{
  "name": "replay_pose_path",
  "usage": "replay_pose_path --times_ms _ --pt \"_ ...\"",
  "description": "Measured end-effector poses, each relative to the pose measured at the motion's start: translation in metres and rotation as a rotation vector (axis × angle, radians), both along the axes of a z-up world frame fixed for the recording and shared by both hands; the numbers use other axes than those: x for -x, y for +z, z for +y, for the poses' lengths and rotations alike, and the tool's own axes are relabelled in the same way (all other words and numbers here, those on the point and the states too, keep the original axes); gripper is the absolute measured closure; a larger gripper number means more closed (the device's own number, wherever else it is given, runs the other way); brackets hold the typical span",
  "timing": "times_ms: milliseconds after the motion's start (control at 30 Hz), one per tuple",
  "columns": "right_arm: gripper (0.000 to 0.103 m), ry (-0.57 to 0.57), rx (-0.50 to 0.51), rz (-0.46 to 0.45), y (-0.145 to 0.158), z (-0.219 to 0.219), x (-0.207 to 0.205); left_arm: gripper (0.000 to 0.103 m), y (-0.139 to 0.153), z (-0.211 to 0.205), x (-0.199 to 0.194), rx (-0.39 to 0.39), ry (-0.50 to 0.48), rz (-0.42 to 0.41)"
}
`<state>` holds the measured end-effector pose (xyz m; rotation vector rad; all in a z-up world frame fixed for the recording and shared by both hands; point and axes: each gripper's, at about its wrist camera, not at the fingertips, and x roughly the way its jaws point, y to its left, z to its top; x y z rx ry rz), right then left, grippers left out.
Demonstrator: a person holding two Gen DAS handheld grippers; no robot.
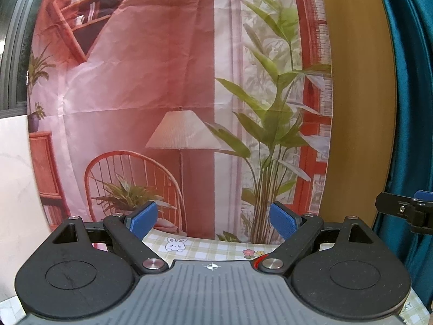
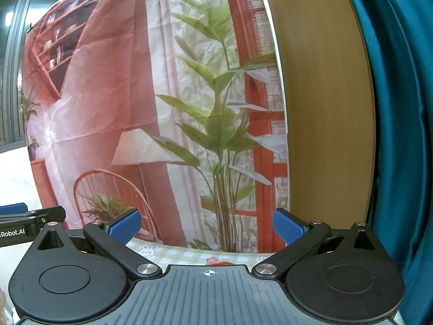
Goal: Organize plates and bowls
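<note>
Left wrist view: left claw [image 1: 213, 220] and right claw [image 2: 207, 227] wide apart, empty, above checked tablecloth [image 1: 216, 247]

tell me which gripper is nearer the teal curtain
Right. The right gripper sits beside the teal curtain, which fills that view's right edge. The left gripper is further left, with the right gripper between it and the curtain.

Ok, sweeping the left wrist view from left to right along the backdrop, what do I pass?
Dark window frame → white marble wall panel → printed red rattan chair → printed lamp → printed tall green plant → wooden panel → teal curtain, with the right tool poking in at that edge.
</note>
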<state>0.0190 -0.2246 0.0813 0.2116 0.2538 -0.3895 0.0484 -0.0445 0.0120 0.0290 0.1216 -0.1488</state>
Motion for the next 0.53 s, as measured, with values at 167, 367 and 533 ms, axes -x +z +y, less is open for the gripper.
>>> replay_pose_path --times_ms 167,367,533 --pt "0.0 0.004 -0.003 0.005 -0.0002 0.0014 0.0007 0.012 -0.0015 0.0021 -0.0035 0.007 0.006 0.01" --pt "0.0 0.005 -0.01 0.013 -0.0015 -0.0013 -0.0038 0.012 -0.0044 0.0018 -0.0057 0.007 0.007 0.015" --pt "0.0 0.005 -0.013 0.017 -0.0025 -0.0025 -0.0063 0.012 -0.0055 0.0028 -0.0074 0.014 0.006 0.027"
